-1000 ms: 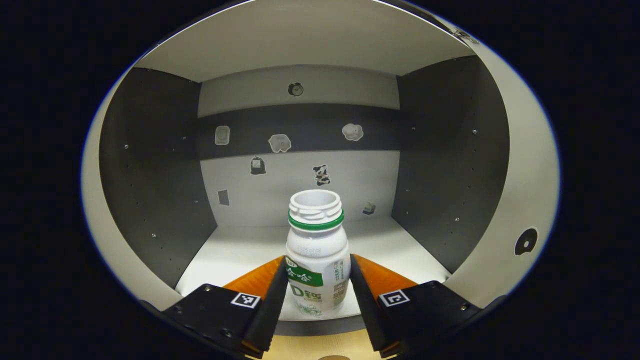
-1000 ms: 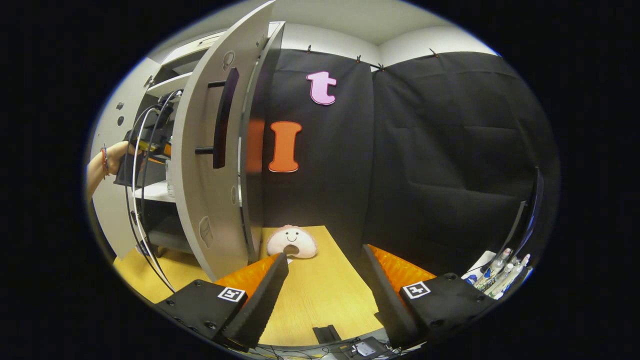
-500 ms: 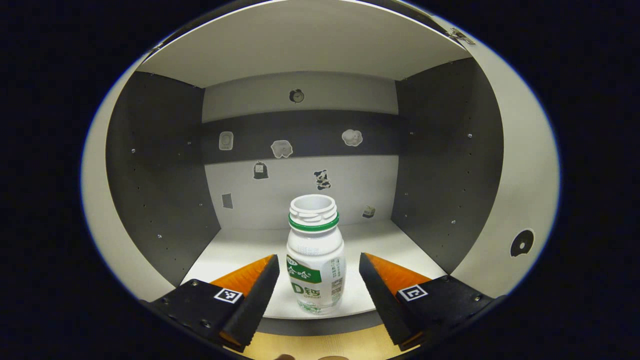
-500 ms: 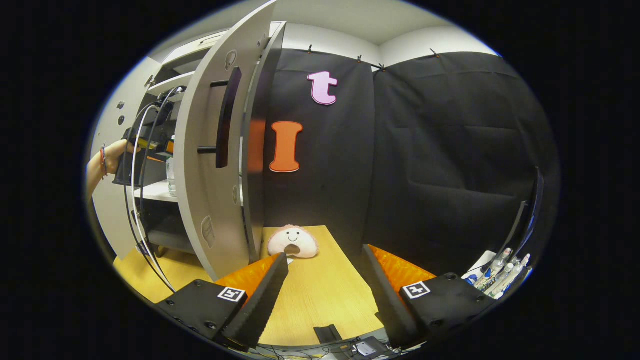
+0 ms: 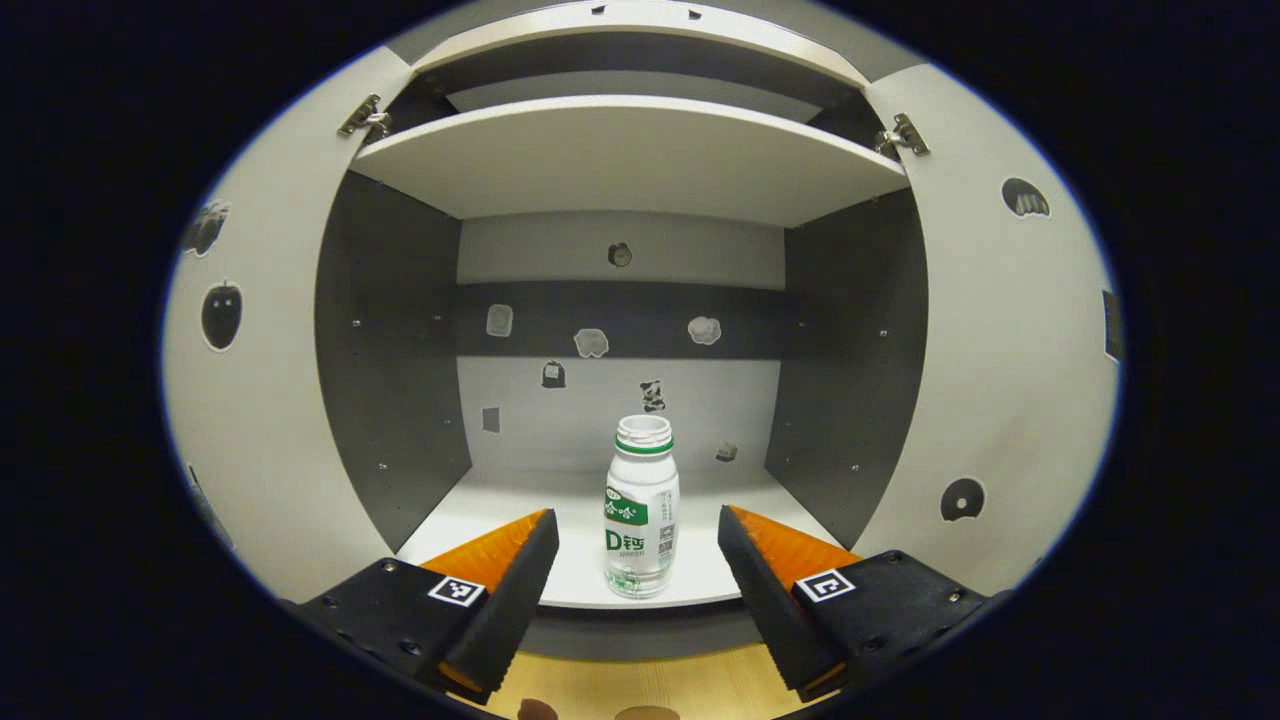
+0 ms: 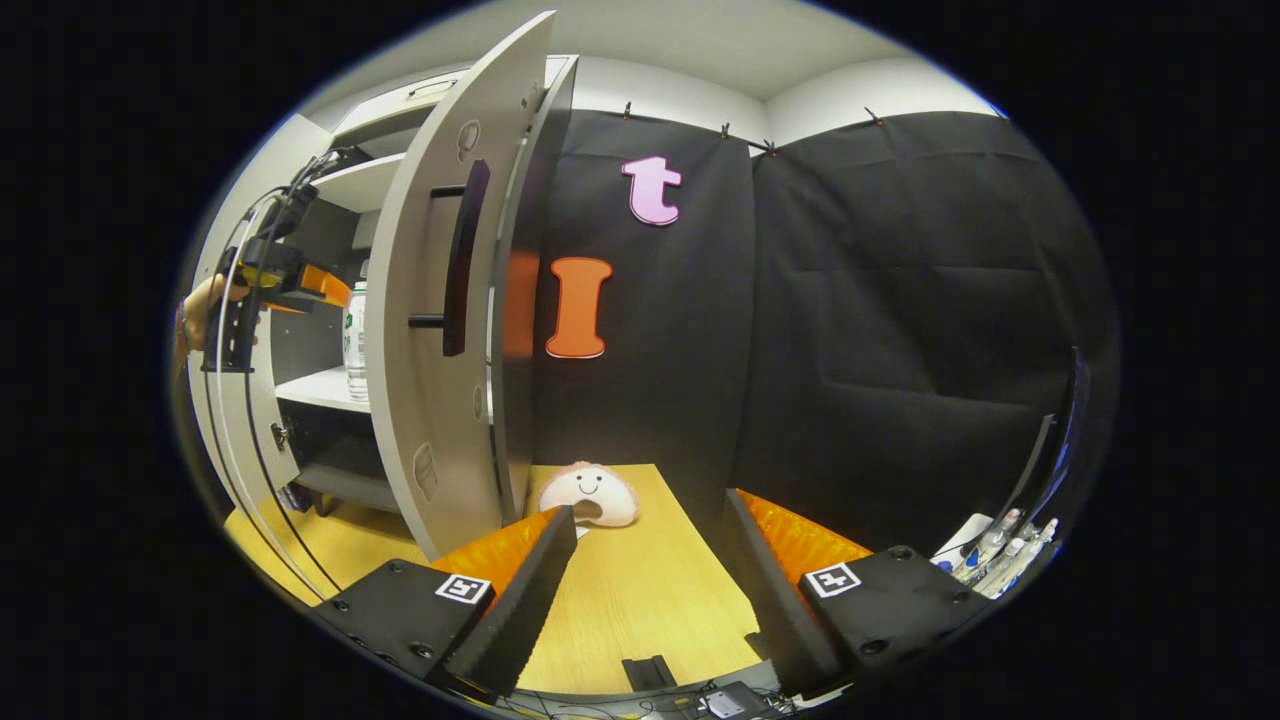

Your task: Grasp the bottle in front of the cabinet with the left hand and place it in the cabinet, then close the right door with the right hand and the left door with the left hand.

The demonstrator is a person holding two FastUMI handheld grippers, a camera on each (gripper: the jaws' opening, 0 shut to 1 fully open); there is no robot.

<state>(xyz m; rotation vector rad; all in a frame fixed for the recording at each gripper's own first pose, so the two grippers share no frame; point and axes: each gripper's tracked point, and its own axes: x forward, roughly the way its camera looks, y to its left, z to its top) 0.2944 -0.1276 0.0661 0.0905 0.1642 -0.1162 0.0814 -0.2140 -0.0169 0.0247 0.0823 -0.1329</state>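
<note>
A white bottle (image 5: 640,520) with a green label and no cap stands upright near the front edge of the cabinet's shelf (image 5: 500,510). My left gripper (image 5: 636,580) is open just outside the cabinet, its fingers apart from the bottle on either side. Both cabinet doors stand open: the left door (image 5: 250,400) and the right door (image 5: 1000,380). In the right gripper view the bottle (image 6: 356,330) shows on the shelf behind the right door (image 6: 440,330) with its dark handle (image 6: 462,260). The left gripper (image 6: 325,287) hangs there, held by a hand. My right gripper (image 6: 645,570) is open over the wooden table.
A pale plush toy (image 6: 590,495) with a smiling face lies on the wooden table (image 6: 640,590) by the right door's foot. Cables hang from the left gripper. Several small bottles (image 6: 995,550) stand at the table's far right. A second shelf (image 5: 630,160) spans the cabinet above.
My left gripper opened, let go of the bottle on the shelf and drew back out of the cabinet. The right gripper shifted only slightly.
</note>
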